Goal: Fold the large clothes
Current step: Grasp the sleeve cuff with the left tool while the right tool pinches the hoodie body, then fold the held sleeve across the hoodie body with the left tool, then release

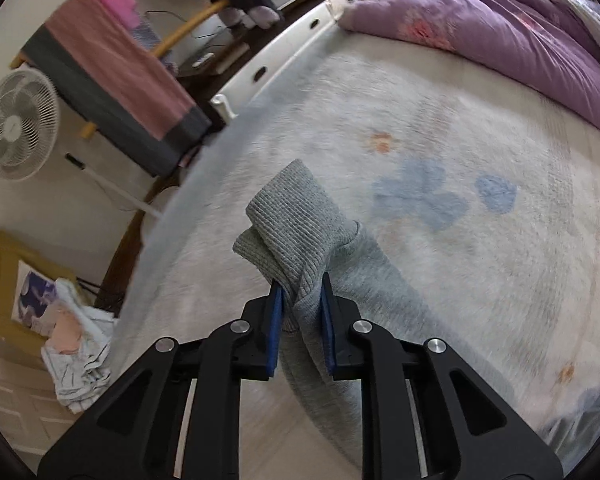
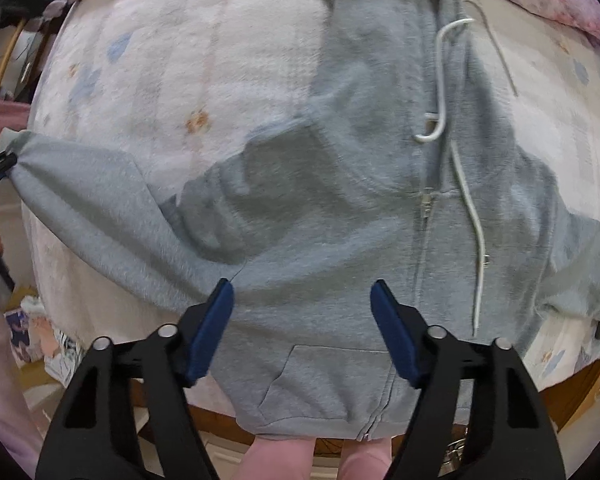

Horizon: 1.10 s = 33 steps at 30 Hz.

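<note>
A grey zip-up hoodie [image 2: 340,208] lies front-up on a pale floral bedspread [image 1: 440,128], hood far, hem at the near edge. The left gripper [image 1: 300,300] pinches its ribbed cuff [image 1: 292,220], the sleeve stretched sideways. The right gripper [image 2: 302,300] hovers half-open, seemingly just above the fabric.

The left wrist camera looks steeply down along its claw [image 1: 300,300] from close above a grey sleeve cuff [image 1: 288,220], facing across the bed [image 1: 420,140] toward a purple quilt [image 1: 500,32] and a fan [image 1: 18,124]. The right wrist camera points almost straight down between its claw [image 2: 302,304], near a grey hoodie [image 2: 340,200] spread on the bed. Both views share the flower-patterned bed cover and the hoodie's sleeve, with the left claw at the right view's left edge.
</note>
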{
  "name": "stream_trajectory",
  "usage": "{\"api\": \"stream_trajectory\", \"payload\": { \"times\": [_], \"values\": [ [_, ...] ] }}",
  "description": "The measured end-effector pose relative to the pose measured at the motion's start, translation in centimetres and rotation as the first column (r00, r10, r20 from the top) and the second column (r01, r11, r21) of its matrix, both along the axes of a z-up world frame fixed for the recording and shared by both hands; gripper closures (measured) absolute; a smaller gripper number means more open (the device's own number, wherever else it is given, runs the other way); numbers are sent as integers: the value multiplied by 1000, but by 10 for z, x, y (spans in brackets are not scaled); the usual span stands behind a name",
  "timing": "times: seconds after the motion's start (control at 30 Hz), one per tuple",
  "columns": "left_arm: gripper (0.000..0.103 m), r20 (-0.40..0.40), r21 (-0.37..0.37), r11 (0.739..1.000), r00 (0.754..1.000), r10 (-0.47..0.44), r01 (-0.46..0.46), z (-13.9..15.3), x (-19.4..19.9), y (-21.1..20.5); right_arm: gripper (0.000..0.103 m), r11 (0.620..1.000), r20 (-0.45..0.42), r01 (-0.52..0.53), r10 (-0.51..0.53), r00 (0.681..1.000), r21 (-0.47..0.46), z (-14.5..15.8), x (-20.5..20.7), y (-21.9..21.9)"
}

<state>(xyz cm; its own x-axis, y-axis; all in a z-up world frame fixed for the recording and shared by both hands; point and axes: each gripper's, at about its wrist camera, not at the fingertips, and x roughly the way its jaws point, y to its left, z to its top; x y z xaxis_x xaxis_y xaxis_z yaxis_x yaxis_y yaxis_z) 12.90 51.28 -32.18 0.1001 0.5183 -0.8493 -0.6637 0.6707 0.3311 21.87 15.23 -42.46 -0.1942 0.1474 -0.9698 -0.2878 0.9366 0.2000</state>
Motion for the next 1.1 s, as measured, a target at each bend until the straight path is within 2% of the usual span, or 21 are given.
{"api": "stream_trajectory", "payload": {
  "times": [0.03, 0.1, 0.17, 0.33, 0.43, 0.53, 0.6, 0.7, 0.83, 0.9, 1.0, 1.1],
  "values": [
    [86, -9, 13, 1000, 1000, 4, -4, 6, -9, 1, 50, 1000, 10, -19, 19, 1000, 14, -1, -3, 5],
    [86, -37, 52, 999, 999, 16, -14, 13, -30, -6, 54, 998, 20, -56, 56, 998, 29, -4, -7, 14],
    [86, -45, 61, 996, 997, 62, -59, 20, -56, -8, 65, 995, 15, -85, 84, 996, 43, -12, -12, 22],
    [86, -75, 48, 983, 980, 183, -180, 23, -116, -3, 72, 993, -25, -117, 117, 993, 8, -46, -23, 38],
    [86, -83, 43, 973, 969, 231, -228, 30, -146, -3, 72, 994, -69, -90, 94, 993, 55, -64, -29, 44],
    [86, -76, 21, 968, 965, 253, -252, 41, -165, -10, 74, 993, -76, -101, 105, 992, 59, -90, -32, 55],
    [86, -65, 33, 968, 966, 251, -249, 53, -171, -21, 76, 990, -113, -56, 71, 991, 132, -114, -34, 60],
    [86, -51, 70, 971, 972, 231, -227, 73, -163, -45, 79, 994, -104, -69, 78, 992, 89, -147, -37, 69],
    [86, -36, 130, 976, 983, 181, -175, 105, -140, -79, 77, 995, -46, -80, 83, 995, 64, -144, -42, 74],
    [86, -20, 173, 973, 987, 159, -154, 123, -124, -101, 77, 997, -59, -44, 48, 997, 64, -146, -40, 72],
    [86, 14, 207, 977, 999, 44, -46, 153, -93, -145, 77, 998, -85, -35, 40, 996, 60, -148, -35, 71],
    [86, 44, 233, 970, 995, -85, 73, 178, -61, -196, 77, 997, -97, 7, 1, 995, 80, -149, -30, 65]
  ]
}}
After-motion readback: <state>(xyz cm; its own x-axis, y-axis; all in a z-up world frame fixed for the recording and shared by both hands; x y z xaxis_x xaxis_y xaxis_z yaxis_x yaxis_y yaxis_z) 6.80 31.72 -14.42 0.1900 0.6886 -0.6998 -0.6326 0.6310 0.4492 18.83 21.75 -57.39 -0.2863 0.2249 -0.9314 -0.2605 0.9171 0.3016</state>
